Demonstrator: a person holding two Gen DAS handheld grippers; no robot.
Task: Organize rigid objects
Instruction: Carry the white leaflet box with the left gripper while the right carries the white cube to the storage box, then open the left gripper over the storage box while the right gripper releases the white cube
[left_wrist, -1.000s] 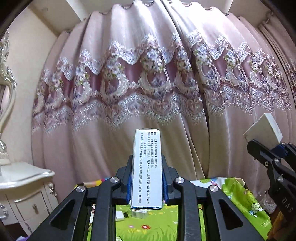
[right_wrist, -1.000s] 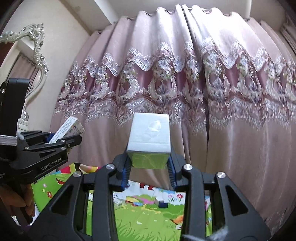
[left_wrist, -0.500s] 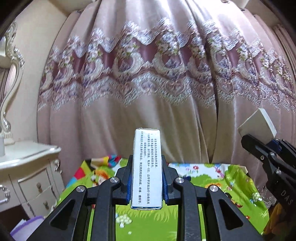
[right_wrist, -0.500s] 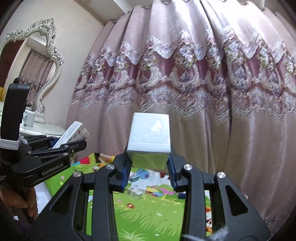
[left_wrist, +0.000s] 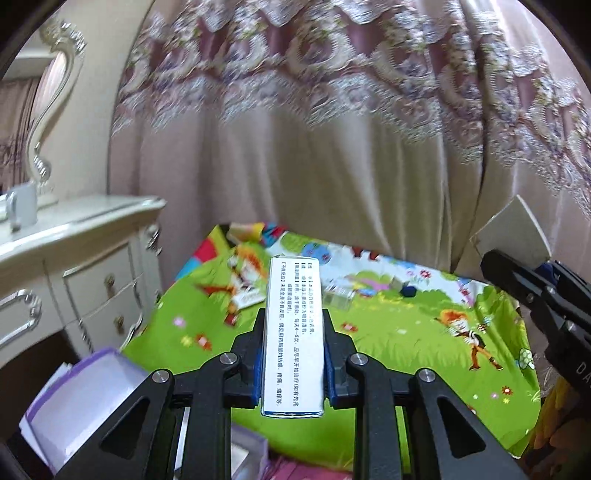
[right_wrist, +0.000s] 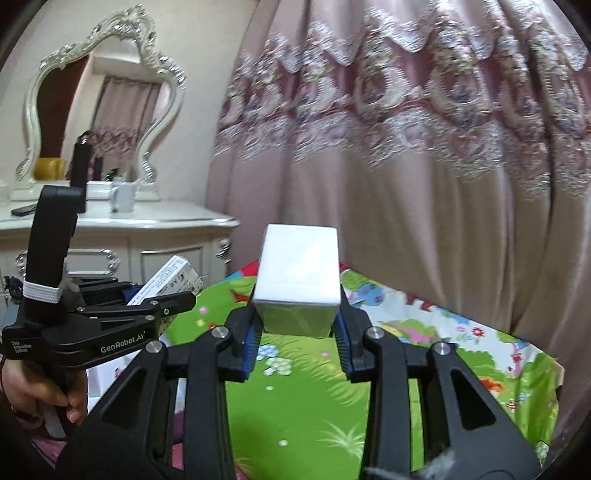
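Two boxes, one in each gripper, carried above the green play mat (left_wrist: 388, 332).

Left wrist view: the left gripper (left_wrist: 293, 354) is clamped on a slim printed carton (left_wrist: 293, 332), held by its narrow sides with the text face up, probably so it can be laid flat; it hangs over the near half of the play mat, and at least two or three small items lie blurred at the mat's far edge, too smeared to count surely. One white dresser (left_wrist: 74, 258) stands left of the mat with one mug (left_wrist: 22, 206) on it. Right wrist view: the right gripper (right_wrist: 297, 332) is closed on one white block (right_wrist: 299, 269) over the mat's left part, gripped low so most of it stands clear above the pads. The other gripper and a hand (right_wrist: 55, 398) show left of the mat.
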